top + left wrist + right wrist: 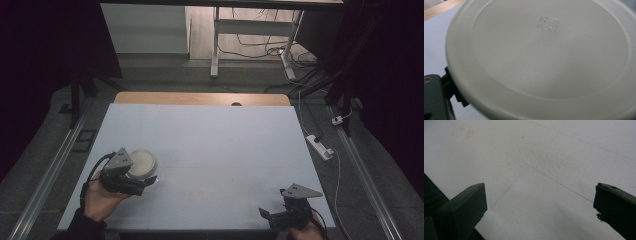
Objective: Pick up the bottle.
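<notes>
- Right gripper [280,216] sits at the near right edge of the table [210,145], jaws wide apart, nothing between them. In the right gripper view just bare table surface ahead [544,170].
- Left gripper [131,181] is at the near left, held in the person's hand [100,197]. It's on the lid [140,163], a round white plastic disc near the left side of the table.
- Left gripper view: lid [544,57] is right up against the camera, flat face toward it, raised rim all round, small moulded mark near the top. One dark jaw visible at the lower left, touching the lid's edge.
- The other jaw is hidden, so I can't tell for sure the jaws are clamped on it; looks like a rim grip, and from the high view the lid looks tilted rather than flat on the table.
- Handling guess: light, thin, smooth plastic. Likely flexes some, slippery on the face, not fragile.
- Best hold: on the rim, jaws across its thickness, bite deep enough to clear the lip. The smooth centre offers nothing to grip.
- Risk: a shallow edge pinch lets it pivot or pop out if swung fast.
- Far end: wooden table edge [200,98], then floor with cables [260,45].
</notes>
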### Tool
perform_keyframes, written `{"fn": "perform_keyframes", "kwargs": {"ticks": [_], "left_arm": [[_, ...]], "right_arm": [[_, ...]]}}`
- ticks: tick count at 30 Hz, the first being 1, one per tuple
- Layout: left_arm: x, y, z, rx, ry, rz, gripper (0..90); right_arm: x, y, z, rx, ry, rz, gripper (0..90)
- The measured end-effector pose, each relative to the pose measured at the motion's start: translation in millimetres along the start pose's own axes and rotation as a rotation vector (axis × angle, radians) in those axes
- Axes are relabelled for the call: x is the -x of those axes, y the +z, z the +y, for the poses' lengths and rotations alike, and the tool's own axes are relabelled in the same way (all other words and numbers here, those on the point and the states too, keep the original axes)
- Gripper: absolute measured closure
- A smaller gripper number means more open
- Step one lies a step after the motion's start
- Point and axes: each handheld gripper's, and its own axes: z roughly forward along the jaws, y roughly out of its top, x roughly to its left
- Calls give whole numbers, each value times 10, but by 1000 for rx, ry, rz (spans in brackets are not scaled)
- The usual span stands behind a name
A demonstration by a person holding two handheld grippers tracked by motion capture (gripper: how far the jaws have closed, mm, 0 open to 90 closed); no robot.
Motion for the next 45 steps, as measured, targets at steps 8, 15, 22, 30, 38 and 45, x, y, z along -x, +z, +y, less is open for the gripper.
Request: {"fn": "perform_keyframes", "kwargs": {"ticks": [8,15,22,30,38,45], "left_arm": [[58,166,191,-16,42,-37,66],[90,302,330,-23,68,-61,66],[129,436,473,-26,89,-94,66],[191,580,646,-26,117,-122,66],[269,695,814,-25,149,-149,66],[330,810,915,-32,169,-178,66]], "right_arm": [[4,1,-1,1,6,0,0],[8,-1,-2,3,9,1,0],[8,-3,-3,4,9,1,0],[6,-3,-3,5,8,2,0],[8,-4,-4,7,2,3,0],[6,-7,-5,6,2,3,0]]}}
